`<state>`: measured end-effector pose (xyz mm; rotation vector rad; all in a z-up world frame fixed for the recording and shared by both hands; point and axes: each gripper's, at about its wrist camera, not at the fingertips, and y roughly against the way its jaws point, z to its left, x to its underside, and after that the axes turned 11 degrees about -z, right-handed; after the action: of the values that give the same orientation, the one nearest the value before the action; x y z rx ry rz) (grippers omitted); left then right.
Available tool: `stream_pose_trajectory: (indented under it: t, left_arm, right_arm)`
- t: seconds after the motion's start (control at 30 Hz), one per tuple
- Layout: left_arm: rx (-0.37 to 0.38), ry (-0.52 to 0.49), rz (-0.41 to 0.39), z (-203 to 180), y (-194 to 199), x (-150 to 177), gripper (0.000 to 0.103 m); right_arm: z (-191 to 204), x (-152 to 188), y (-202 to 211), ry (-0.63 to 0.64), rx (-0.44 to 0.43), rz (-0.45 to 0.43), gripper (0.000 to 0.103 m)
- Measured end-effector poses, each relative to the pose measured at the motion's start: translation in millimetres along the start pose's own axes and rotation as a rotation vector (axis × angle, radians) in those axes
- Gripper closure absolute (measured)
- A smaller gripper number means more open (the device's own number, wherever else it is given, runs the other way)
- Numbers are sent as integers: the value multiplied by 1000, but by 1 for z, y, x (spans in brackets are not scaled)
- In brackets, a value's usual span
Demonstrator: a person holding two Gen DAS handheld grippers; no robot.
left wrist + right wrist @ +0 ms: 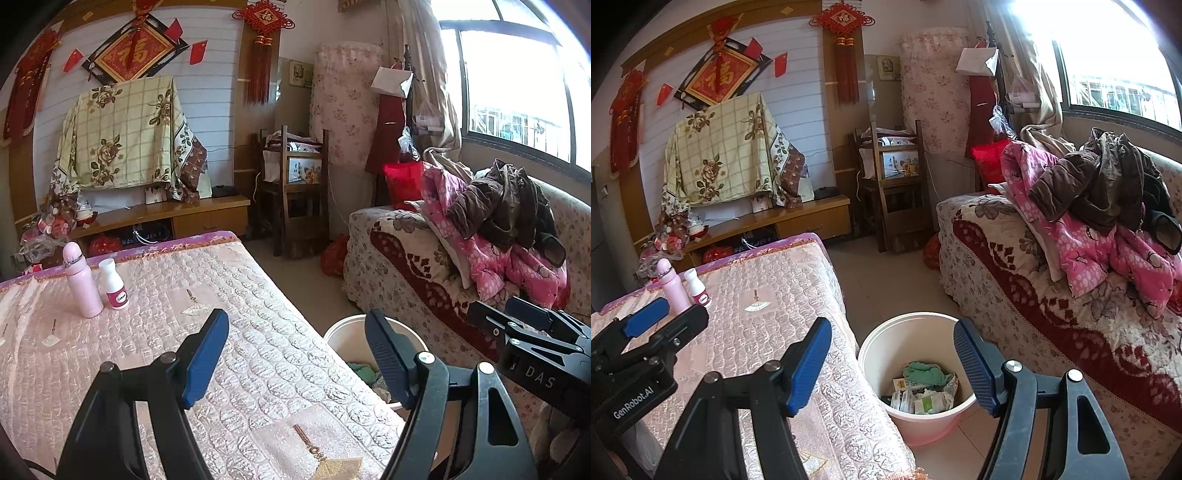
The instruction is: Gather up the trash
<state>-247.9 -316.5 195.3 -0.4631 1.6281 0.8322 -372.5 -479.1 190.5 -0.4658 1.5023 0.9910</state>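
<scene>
While trash (pixel 919 387) fills bucket (pixel 871 354); bottles (pixel 676 288) upright.

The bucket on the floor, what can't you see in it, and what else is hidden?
- Bucket: right wrist view shows green cloth and paper packets; what lies underneath is covered.
- Left wrist view: table edge and left tongs hide most of the bucket.
- White bottle: label too small to read.
- Window: glare hides outside.
</scene>
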Motion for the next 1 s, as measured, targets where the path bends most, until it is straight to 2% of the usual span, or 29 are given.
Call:
stream_pose_trajectory:
  t: [1.0]
  left_arm:
    - [14, -6, 21, 0, -5, 9, 26]
  right_arm:
    - [-6, 5, -10, 6, 0, 30, 31]
